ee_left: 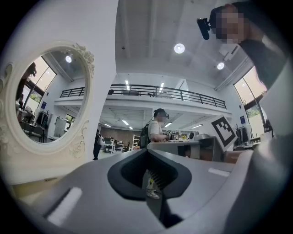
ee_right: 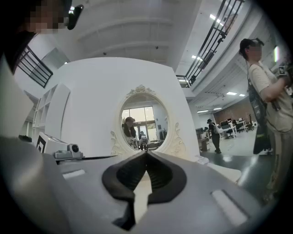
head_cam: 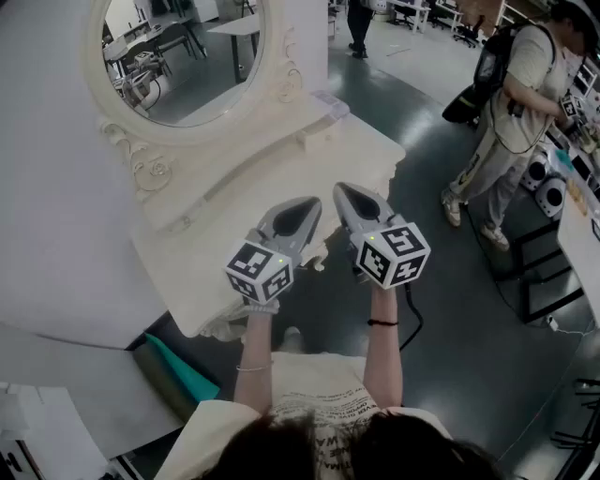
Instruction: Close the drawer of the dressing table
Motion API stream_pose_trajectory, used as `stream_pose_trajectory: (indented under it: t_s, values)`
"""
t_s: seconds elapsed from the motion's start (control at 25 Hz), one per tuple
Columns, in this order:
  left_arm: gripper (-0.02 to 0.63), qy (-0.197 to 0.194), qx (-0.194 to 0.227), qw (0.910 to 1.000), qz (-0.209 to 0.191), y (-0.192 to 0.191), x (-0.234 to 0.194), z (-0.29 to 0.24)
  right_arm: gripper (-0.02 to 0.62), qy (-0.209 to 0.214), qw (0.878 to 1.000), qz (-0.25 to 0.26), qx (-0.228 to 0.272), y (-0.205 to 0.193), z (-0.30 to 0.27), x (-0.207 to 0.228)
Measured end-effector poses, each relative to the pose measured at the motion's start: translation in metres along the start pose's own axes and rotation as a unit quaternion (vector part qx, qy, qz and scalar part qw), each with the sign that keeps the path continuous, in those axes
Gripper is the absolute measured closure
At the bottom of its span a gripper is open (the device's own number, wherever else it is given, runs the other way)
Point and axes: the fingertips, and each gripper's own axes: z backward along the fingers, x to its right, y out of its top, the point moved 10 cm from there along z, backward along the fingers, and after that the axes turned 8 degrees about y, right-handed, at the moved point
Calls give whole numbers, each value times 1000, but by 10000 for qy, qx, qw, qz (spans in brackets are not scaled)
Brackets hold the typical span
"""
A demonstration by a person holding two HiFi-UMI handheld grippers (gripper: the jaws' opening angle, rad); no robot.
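Observation:
The white dressing table stands ahead, with its oval mirror at the upper left. Both grippers hover side by side over its front edge, pointing toward the mirror. The left gripper is shut with nothing in it; its tips meet in the left gripper view. Just to the right, the right gripper is also shut and empty, tips together in the right gripper view, with the mirror straight ahead. The drawer lies under the tabletop and the grippers, so I cannot tell how it stands.
A person stands on the dark floor at the right, near a black rack. Another person stands far back. A teal object lies under the table's near-left corner. A small flat item rests on the tabletop's back right.

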Motion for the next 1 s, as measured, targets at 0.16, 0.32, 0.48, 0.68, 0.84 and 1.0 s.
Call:
stream_pose_trajectory:
  t_s: [0.16, 0.32, 0.48, 0.68, 0.84, 1.0]
  values:
    - [604, -11, -108, 9999, -99, -3, 1, -4, 592, 3, 10000, -14, -35, -3, 0, 2]
    - [606, -12, -171, 9998, -93, -7, 2, -7, 592, -14, 10000, -18, -88, -6, 0, 5]
    - [604, 32, -182, 9998, -41, -10, 8, -6, 592, -31, 9998, -21, -171, -9, 6, 5]
    - [604, 124, -217, 9997, 45, -13, 11, -4, 592, 3, 9998, -78, -200, -11, 8, 6]
    - [604, 158, -248, 9995, 59, -16, 10, -8, 592, 42, 9997, -118, -223, -15, 7, 11]
    - [606, 163, -272, 9995, 54, -20, 1, -18, 592, 46, 9995, -188, -237, -20, -1, 20]
